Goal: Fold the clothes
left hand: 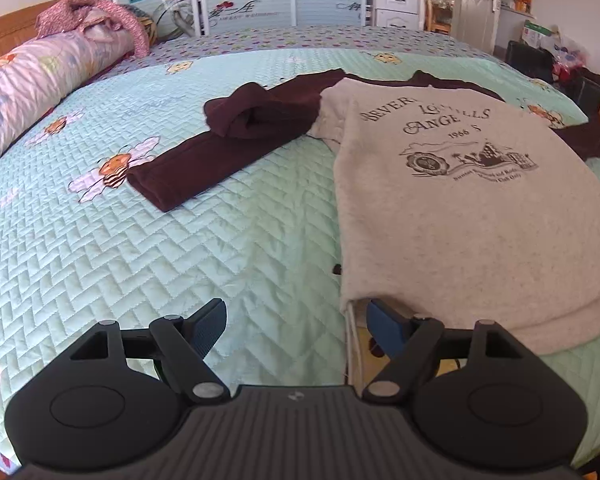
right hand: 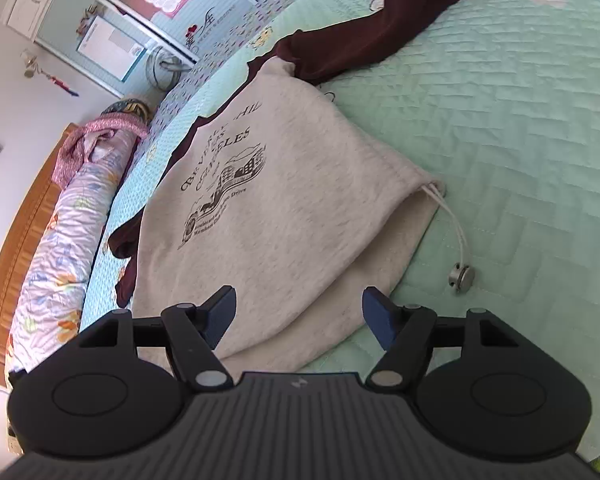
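1. Quilted mint-green bedspread [left hand: 148, 248] with bee prints covers the whole bed, and everything else lies on it.
2. Grey sweatshirt [left hand: 460, 208] with maroon sleeves and a dark printed crest lies flat, front up, at about 2 o'clock in the left wrist view; its hem hangs near the bed's front edge. In the right wrist view the body of it fills the centre, running toward 11 o'clock.
3. Maroon left-hand sleeve [left hand: 204, 152] stretches out toward 9 o'clock from the sweatshirt's shoulder, with a bunched fold partway along it.
4. Rolled floral quilt [left hand: 32, 92] sits along the wooden headboard [left hand: 4, 36] at 10 o'clock.
5. Left gripper [left hand: 296, 322] hovers released, jaws wide apart, at the hem's corner; the right-hand finger is just beside the hem, nothing clamped.
6. Right gripper [right hand: 298, 314] is likewise released, jaws spread over the hem without pinching it.
7. White drawstring [right hand: 456, 232] with a metal toggle [right hand: 461, 277] trails from the hem at 3 o'clock.
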The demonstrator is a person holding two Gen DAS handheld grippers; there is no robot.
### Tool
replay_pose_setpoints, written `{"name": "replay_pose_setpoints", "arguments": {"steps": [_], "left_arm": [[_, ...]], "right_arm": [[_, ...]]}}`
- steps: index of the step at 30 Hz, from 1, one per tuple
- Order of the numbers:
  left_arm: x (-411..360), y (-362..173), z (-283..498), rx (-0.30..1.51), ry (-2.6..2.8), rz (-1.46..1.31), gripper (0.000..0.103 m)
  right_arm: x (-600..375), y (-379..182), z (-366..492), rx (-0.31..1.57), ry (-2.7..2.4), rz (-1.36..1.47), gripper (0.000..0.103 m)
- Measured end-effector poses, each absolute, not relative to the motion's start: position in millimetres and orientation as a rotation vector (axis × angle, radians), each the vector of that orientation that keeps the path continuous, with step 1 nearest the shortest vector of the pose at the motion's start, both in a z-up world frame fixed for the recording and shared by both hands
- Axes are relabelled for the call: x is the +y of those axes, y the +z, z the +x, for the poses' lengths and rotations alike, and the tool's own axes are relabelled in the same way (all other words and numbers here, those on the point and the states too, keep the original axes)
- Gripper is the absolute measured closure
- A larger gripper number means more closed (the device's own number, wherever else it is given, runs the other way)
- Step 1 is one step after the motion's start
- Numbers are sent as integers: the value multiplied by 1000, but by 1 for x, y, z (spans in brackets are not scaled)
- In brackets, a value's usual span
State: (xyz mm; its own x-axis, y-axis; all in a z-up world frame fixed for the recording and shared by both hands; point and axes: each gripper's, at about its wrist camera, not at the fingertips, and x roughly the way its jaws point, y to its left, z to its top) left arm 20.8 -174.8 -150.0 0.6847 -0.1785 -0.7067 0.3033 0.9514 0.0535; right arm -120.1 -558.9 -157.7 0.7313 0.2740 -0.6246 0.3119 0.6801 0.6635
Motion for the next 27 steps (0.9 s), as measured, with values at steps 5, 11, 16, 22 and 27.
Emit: {"name": "replay_pose_setpoints", "arguments": {"steps": [5, 11, 16, 22, 27], "left_arm": [[-203, -164, 47, 817, -177, 284, 24], [-221, -160, 52, 854, -215, 257, 85], [-210, -153, 48, 873, -200, 198, 89], [-208, -142, 43, 835, -159, 240, 90], [-209, -160, 49, 880, -153, 246, 89]], "right_arm": [[-558, -155, -116, 780, -76, 767, 32], [-552, -148, -103, 871, -150, 650, 31], [-542, -146, -88, 951, -201, 493, 31], [-538, -150, -80, 991, -228, 374, 31], [-545, -154, -88, 986, -218, 376, 31]]}}
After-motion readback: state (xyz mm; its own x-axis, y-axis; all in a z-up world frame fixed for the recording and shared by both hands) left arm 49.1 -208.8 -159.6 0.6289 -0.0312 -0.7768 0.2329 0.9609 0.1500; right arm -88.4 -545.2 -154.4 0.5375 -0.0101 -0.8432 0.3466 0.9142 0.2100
